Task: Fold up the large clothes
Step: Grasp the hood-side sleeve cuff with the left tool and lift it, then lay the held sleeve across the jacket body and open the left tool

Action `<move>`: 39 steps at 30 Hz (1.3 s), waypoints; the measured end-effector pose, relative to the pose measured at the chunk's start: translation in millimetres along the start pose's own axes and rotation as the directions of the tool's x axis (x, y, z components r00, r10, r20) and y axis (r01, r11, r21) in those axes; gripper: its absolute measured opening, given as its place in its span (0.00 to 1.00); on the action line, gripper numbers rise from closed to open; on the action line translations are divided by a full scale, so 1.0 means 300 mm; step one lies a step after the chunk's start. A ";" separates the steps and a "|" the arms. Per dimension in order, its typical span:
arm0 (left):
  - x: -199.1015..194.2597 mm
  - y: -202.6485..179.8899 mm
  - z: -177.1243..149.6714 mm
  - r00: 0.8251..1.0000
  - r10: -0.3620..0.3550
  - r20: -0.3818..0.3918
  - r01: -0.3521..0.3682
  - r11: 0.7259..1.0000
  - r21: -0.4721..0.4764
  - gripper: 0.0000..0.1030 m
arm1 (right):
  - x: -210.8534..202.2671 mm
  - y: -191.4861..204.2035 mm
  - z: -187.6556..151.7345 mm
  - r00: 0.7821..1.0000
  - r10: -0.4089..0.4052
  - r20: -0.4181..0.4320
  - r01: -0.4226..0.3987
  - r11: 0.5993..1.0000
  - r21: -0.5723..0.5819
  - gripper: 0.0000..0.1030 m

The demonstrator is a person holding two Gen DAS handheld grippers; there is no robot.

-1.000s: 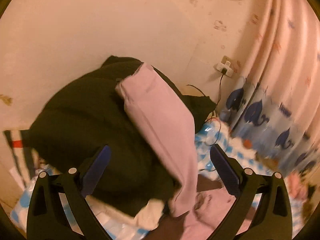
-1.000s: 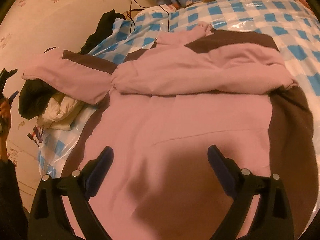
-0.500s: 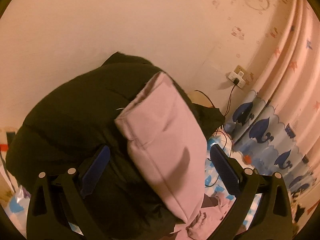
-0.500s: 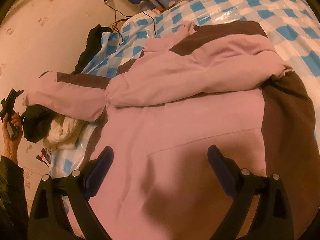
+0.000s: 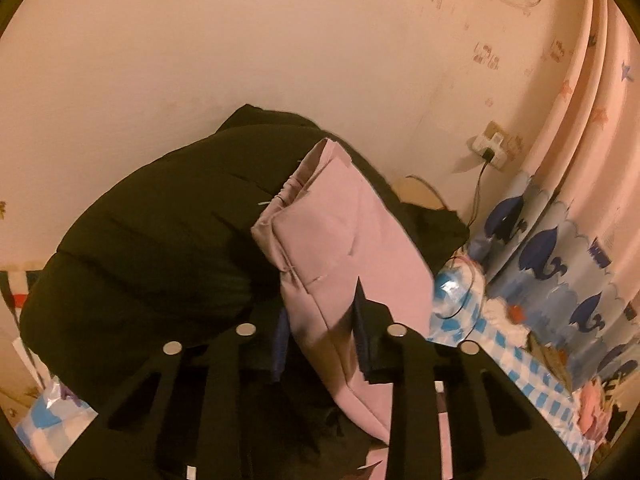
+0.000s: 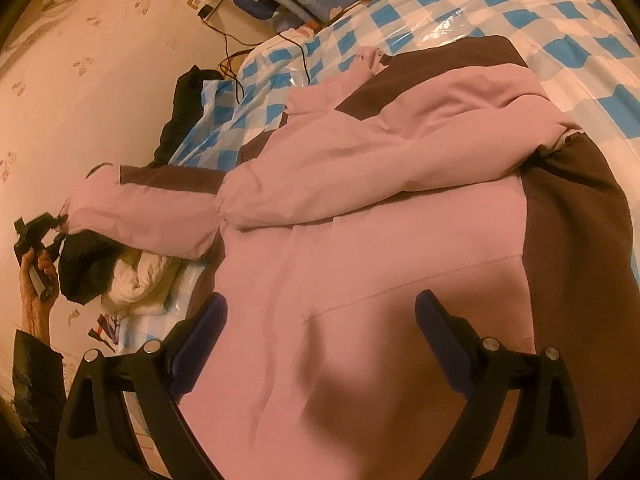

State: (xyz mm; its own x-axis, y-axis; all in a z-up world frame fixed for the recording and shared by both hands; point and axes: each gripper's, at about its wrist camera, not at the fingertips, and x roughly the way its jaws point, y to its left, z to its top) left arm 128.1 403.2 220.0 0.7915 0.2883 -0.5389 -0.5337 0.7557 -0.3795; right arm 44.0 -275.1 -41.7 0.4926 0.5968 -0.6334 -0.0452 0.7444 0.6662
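Note:
A large pink and brown jacket (image 6: 400, 248) lies spread on the bed, one sleeve folded across its chest. Its other sleeve (image 6: 152, 216) stretches left over a black coat. My left gripper (image 5: 320, 340) is shut on that pink sleeve (image 5: 344, 248) near the cuff, above the black coat (image 5: 160, 248). It also shows in the right wrist view (image 6: 48, 228), held at the sleeve's end. My right gripper (image 6: 320, 344) is open and empty, hovering over the jacket's lower body.
The bed has a blue and white checked plastic cover (image 6: 520, 4). A white garment (image 6: 136, 280) lies beside the black coat. A wall socket with a cable (image 5: 490, 152) and a whale-print curtain (image 5: 560, 260) stand at the right. The wall is close behind.
My left gripper has moved onto the pink sleeve's cuff and shut on it. My right gripper has drawn back a little over the jacket, still open.

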 end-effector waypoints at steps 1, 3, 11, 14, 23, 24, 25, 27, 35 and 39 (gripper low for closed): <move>-0.009 0.000 0.000 1.000 -0.013 0.007 0.013 1.000 -0.005 0.21 | -0.008 -0.004 0.003 1.000 0.004 0.008 -0.004 1.000 0.008 0.89; -0.030 -0.006 -0.003 0.998 -0.055 0.021 0.056 0.998 -0.006 0.16 | -0.017 -0.007 0.008 1.000 0.010 0.017 -0.011 1.000 0.018 0.89; -0.183 -0.205 -0.052 0.981 -0.174 0.083 0.162 0.978 0.135 0.15 | -0.065 -0.031 0.028 0.997 0.057 0.056 -0.061 0.995 0.079 0.89; -0.223 -0.282 -0.084 0.972 -0.221 0.077 0.208 0.966 0.155 0.15 | -0.091 -0.046 0.037 0.994 0.080 0.077 -0.088 0.990 0.109 0.89; -0.307 -0.559 -0.243 0.929 -0.369 0.009 0.357 0.904 0.237 0.15 | -0.152 -0.120 0.064 0.990 0.085 0.114 -0.109 0.969 0.220 0.89; -0.316 -0.600 -0.273 0.922 -0.387 -0.006 0.376 0.891 0.253 0.14 | -0.158 -0.124 0.063 0.990 0.085 0.116 -0.110 0.968 0.224 0.89; -0.322 -0.627 -0.296 0.916 -0.400 -0.018 0.390 0.882 0.264 0.14 | -0.167 -0.129 0.065 0.989 0.087 0.120 -0.113 0.967 0.229 0.89; -0.335 -0.704 -0.358 0.902 -0.429 -0.051 0.424 0.857 0.294 0.14 | -0.183 -0.136 0.067 0.988 0.089 0.126 -0.116 0.966 0.233 0.89; -0.332 -0.941 -0.641 0.849 -0.489 -0.199 0.527 0.768 0.365 0.14 | -0.221 -0.172 0.072 0.986 0.093 0.135 -0.127 0.956 0.264 0.89; -0.279 -1.052 -0.807 0.821 -0.495 -0.283 0.570 0.731 0.375 0.14 | -0.222 -0.172 0.075 0.987 0.083 0.134 -0.117 0.956 0.268 0.89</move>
State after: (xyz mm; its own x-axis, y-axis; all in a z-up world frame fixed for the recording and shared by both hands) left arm 158.1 -2.1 202.8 0.8298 -0.3043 -0.4678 0.1732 0.9373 -0.3024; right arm 33.1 -360.0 -25.0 0.5995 0.6107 -0.5174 0.1319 0.5622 0.8164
